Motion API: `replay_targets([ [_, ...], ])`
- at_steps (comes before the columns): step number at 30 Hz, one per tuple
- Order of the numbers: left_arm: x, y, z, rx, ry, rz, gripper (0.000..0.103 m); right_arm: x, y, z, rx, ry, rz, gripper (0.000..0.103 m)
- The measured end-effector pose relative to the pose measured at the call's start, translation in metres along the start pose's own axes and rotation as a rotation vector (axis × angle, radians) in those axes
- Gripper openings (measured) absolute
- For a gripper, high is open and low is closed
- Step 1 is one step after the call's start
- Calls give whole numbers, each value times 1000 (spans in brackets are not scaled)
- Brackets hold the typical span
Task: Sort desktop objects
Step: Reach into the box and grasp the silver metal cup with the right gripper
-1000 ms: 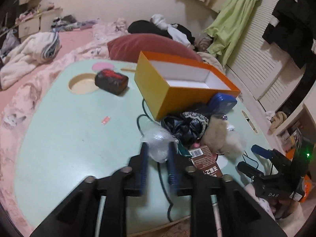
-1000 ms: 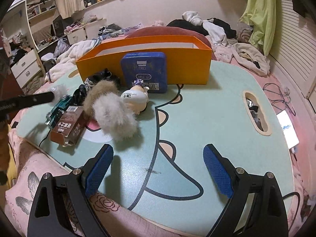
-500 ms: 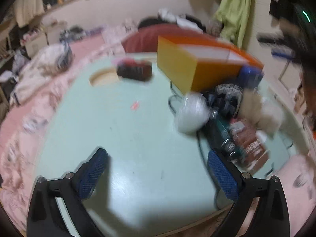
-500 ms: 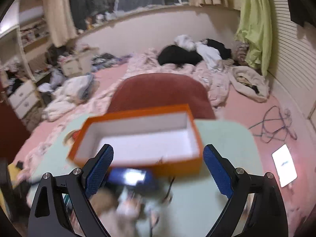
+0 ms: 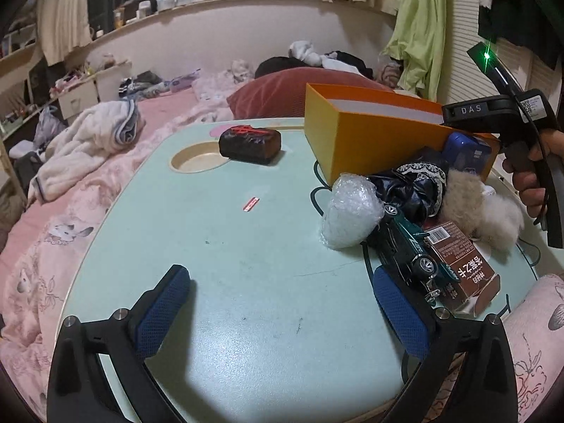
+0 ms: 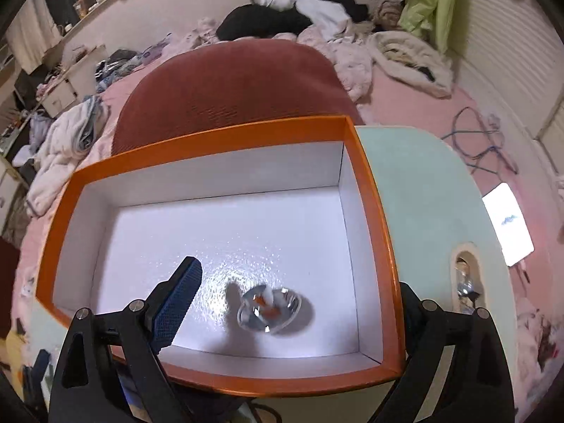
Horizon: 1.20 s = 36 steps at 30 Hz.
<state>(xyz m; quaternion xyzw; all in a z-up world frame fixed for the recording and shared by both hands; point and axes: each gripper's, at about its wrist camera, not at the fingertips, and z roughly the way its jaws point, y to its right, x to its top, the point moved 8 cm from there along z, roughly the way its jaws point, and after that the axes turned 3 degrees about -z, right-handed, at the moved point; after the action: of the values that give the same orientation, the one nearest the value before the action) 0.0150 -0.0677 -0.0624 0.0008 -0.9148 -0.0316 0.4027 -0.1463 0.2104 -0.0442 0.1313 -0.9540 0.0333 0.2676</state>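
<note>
Inside orange box (image 6: 366,190): one shiny round trinket (image 6: 269,308) | left hand-held gripper (image 5: 278,303) wide, empty | right hand-held gripper (image 6: 299,303) wide, empty

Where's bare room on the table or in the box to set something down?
Free: the green tabletop between the round recess, the bubble-wrap bundle and the open left gripper. Also most of the orange box, whose floor holds only one shiny small object. Crowded: the pile beside the box, toy car to carton.

One orange box (image 5: 370,134), one toy car (image 5: 405,243), one carton (image 5: 461,264), one bubble-wrap bundle (image 5: 349,211).
</note>
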Motion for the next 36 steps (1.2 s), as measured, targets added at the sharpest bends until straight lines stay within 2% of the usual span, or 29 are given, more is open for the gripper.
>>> replay_targets([
  [5, 0, 0, 0, 0, 1, 0, 103, 0, -4, -9, -63, -7, -29, 93],
  [10, 0, -1, 0, 0, 1, 0, 103, 15, -10, -43, -167, 169, -111, 93],
  [16, 0, -1, 0, 0, 2, 0, 103, 24, -34, -66, -167, 244, -210, 93],
  [21, 0, -1, 0, 0, 2, 0, 103, 25, -54, -62, -131, 219, -259, 92],
  [22, 0, -1, 0, 0, 2, 0, 103, 26, -57, -59, -111, 195, -274, 92],
  [23, 0, 0, 0, 0, 2, 0, 103, 27, -57, -54, -96, 164, -277, 84],
  [24, 0, -1, 0, 0, 2, 0, 103, 30, -54, -47, -77, 101, -281, 53],
  [26, 0, -1, 0, -1, 2, 0, 103, 31, -45, -28, 14, -81, -250, 12],
  [28, 0, 0, 0, 0, 3, 0, 103, 33, -35, -10, 176, -267, -148, 12],
  [29, 0, 0, 0, 0, 3, 0, 103, 33, -29, -5, 203, -326, -120, 12],
  [31, -1, -1, 0, 0, 2, 0, 103, 33, -14, 7, 121, -422, -96, 12],
  [33, -1, -1, 0, 0, 3, 0, 103, 27, -2, 14, 39, -511, -91, 18],
  [36, -1, -1, 0, 0, 3, 0, 103, 21, -4, 20, 66, -580, -5, 23],
])
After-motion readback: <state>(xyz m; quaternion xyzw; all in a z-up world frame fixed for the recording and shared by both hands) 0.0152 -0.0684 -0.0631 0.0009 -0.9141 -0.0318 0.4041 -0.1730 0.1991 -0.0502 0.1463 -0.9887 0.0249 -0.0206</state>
